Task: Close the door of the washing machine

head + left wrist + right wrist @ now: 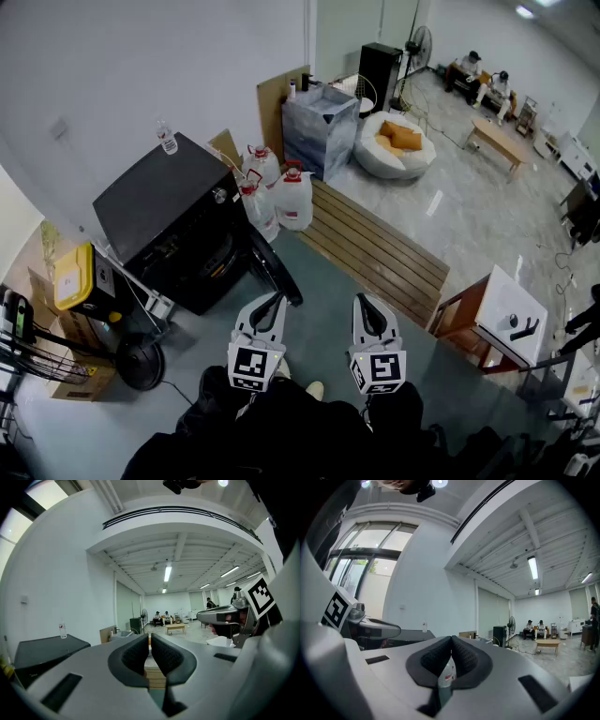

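The black washing machine (173,216) stands at the left against the wall. Its round door (274,267) hangs open, swung out toward me. My left gripper (273,300) is shut and empty, just short of the door's near edge and not touching it. My right gripper (365,300) is level beside it, further right, also shut and empty. In the left gripper view the left gripper (150,641) points into the room, with the machine (47,651) at lower left. In the right gripper view the right gripper (451,641) has its pads together.
A small bottle (167,138) stands on the machine's top. Water jugs (281,197) stand right of the machine. A slatted wooden platform (375,248) lies ahead on the right. A yellow box (73,277) and a round black object (141,361) sit at lower left, a white side table (511,314) at right.
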`<state>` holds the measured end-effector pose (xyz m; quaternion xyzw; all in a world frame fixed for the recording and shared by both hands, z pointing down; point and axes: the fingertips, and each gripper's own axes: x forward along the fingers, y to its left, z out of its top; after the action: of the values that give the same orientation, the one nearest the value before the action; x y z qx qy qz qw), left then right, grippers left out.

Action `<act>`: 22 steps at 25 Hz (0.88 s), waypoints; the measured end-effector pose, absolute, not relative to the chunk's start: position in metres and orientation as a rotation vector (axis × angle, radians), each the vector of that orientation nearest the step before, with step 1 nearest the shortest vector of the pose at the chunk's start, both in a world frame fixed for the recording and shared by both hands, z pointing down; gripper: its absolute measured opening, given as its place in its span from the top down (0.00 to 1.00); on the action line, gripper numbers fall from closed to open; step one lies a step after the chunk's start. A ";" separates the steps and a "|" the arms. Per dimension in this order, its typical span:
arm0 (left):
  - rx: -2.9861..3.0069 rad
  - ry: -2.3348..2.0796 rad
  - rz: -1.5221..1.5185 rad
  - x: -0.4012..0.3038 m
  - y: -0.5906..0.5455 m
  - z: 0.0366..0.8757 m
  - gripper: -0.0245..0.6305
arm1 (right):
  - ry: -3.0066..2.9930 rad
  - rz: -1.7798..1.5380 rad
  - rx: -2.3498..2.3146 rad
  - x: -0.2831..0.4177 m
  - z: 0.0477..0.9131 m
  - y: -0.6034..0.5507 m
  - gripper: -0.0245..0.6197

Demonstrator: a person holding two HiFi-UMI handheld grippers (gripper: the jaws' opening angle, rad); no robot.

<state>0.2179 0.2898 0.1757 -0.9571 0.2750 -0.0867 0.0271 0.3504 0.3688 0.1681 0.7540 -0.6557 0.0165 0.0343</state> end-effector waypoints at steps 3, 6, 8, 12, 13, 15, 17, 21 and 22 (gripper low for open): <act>-2.962 0.837 -0.275 0.220 0.277 0.177 0.91 | -2.012 0.051 2.327 0.353 0.167 0.355 0.94; -2.969 0.827 -0.278 0.221 0.258 0.178 0.91 | -2.011 0.052 2.334 0.353 0.167 0.335 0.94; -2.976 0.824 -0.278 0.222 0.243 0.178 0.91 | -2.010 0.058 2.336 0.352 0.166 0.320 0.94; -2.990 0.805 -0.286 0.224 0.210 0.174 0.91 | -2.002 0.060 2.327 0.350 0.161 0.286 0.94; -2.993 0.799 -0.289 0.224 0.201 0.173 0.91 | -1.999 0.059 2.326 0.349 0.160 0.278 0.94; -2.994 0.789 -0.294 0.223 0.184 0.172 0.91 | -1.987 0.063 2.335 0.350 0.157 0.261 0.94; -2.996 0.777 -0.291 0.222 0.167 0.169 0.91 | -1.972 0.070 2.352 0.352 0.155 0.245 0.94; -3.001 0.763 -0.285 0.214 0.135 0.171 0.91 | -1.943 0.062 2.366 0.347 0.155 0.215 0.94; -3.003 0.766 -0.286 0.211 0.127 0.174 0.91 | -1.939 0.066 2.369 0.344 0.157 0.208 0.94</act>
<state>0.2107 0.1273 0.1738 -0.9648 0.2460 -0.0919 0.0147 0.3438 0.2078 0.1574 0.7730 -0.6328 0.0214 0.0398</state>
